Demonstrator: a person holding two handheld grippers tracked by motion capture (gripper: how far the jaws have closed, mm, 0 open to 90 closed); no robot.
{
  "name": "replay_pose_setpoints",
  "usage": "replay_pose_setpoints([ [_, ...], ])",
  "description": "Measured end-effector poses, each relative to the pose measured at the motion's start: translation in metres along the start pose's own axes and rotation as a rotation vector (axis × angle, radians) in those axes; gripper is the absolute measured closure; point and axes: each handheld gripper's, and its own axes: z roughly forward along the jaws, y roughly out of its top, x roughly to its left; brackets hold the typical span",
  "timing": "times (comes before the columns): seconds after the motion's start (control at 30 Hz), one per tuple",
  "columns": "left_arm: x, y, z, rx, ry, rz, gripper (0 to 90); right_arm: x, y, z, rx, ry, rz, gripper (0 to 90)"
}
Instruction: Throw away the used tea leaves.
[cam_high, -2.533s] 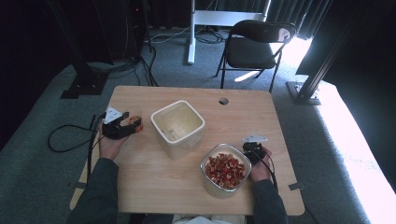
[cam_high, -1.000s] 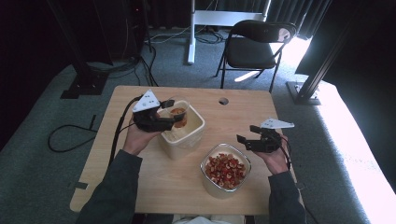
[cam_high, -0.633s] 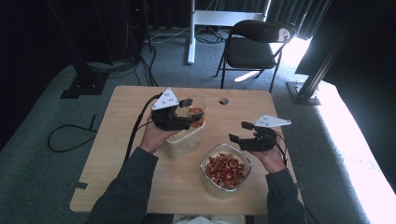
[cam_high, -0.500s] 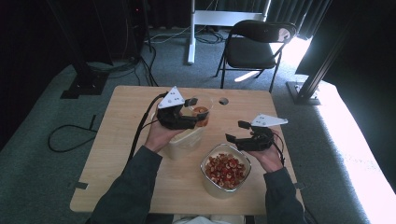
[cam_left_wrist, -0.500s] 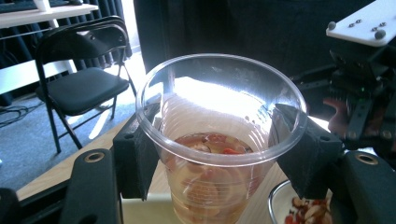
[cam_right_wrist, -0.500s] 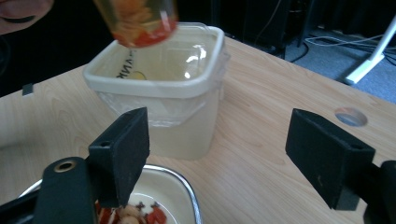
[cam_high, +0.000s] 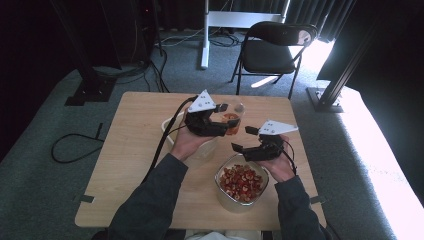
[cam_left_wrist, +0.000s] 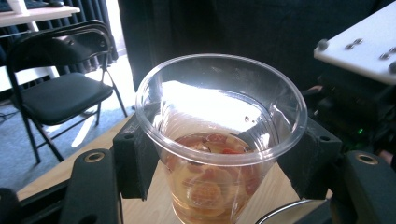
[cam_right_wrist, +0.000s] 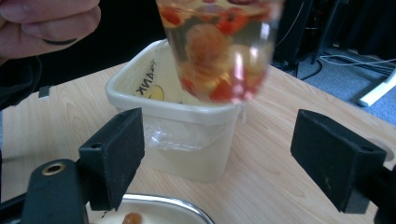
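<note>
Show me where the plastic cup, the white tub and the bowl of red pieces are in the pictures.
Cup (cam_left_wrist: 219, 140), left gripper view, on its clear wall above the liquid.
Tub (cam_right_wrist: 187, 154), right gripper view, on its front wall.
Bowl (cam_high: 222, 192), high view, on its left wall.

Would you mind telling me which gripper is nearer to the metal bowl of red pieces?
The right. The right gripper hovers open just above the bowl's far rim; the left gripper holds a clear cup farther back.

Lab-like room: black curtains (cam_high: 380, 30), folding chair (cam_high: 272, 50), floor cables (cam_high: 75, 145).
</note>
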Motion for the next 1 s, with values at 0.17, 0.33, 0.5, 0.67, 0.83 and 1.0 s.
replay_pose_setpoints([
  [0.17, -0.01, 0.002, 0.008, -0.005, -0.04, -0.001, 36.3, -0.002, 0.003, 0.003, -0.023, -0.019, 0.002, 22.1],
  [0.33, -0.017, 0.003, 0.016, -0.005, -0.066, -0.004, 36.3, -0.005, 0.005, 0.003, -0.047, -0.006, 0.006, 30.1],
  [0.5, -0.021, 0.004, 0.02, -0.001, -0.078, 0.004, 36.2, -0.006, 0.002, 0.001, -0.049, -0.004, -0.002, 40.5],
  [0.67, -0.022, 0.003, 0.022, -0.007, -0.092, -0.001, 34.7, -0.006, -0.001, -0.003, -0.06, -0.014, -0.006, 41.6],
  [0.83, -0.021, 0.004, 0.023, -0.01, -0.094, -0.025, 29.6, -0.006, -0.003, -0.006, -0.075, -0.025, -0.007, 42.1],
  [1.0, -0.022, 0.004, 0.021, -0.007, -0.082, -0.022, 25.8, -0.007, -0.004, -0.006, -0.087, -0.038, 0.005, 42.3],
])
